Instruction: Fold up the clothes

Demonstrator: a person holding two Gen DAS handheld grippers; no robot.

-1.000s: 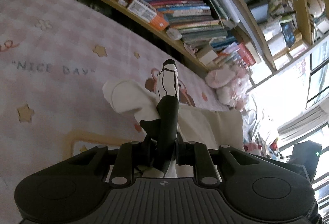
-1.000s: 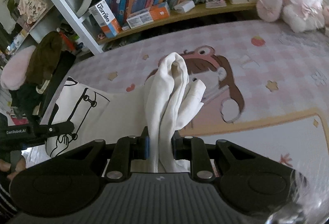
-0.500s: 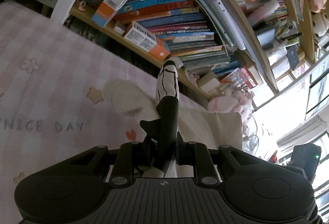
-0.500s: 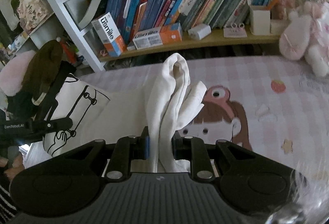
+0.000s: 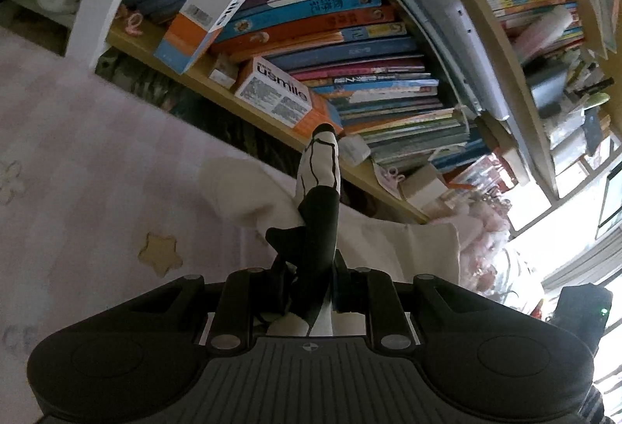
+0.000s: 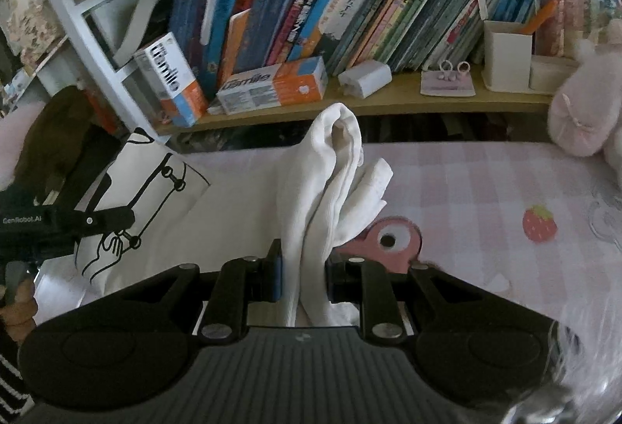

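A white T-shirt [image 6: 217,225] with a black line drawing hangs stretched between my two grippers over the pink checked cover [image 6: 466,191]. My right gripper [image 6: 305,276] is shut on a bunched white fold [image 6: 330,167] that stands up between its jaws. In the left wrist view, my left gripper [image 5: 311,292] is shut on a fold of the printed black and white part [image 5: 318,167]. More white cloth [image 5: 245,191] trails off behind it. The left gripper's finger [image 6: 77,222] also shows at the left of the right wrist view, pinching the shirt's printed edge.
A bookshelf [image 6: 311,16] packed with books and boxes stands close ahead, its wooden ledge [image 5: 272,117] just beyond the cloth. A pink plush toy [image 6: 583,113] sits at the right on the cover. A hand in a striped sleeve [image 6: 11,307] is at the lower left.
Both grippers have carried the shirt toward the bookshelf. The shelf fills more of both views, and less of the cover's cartoon print and lettering shows.
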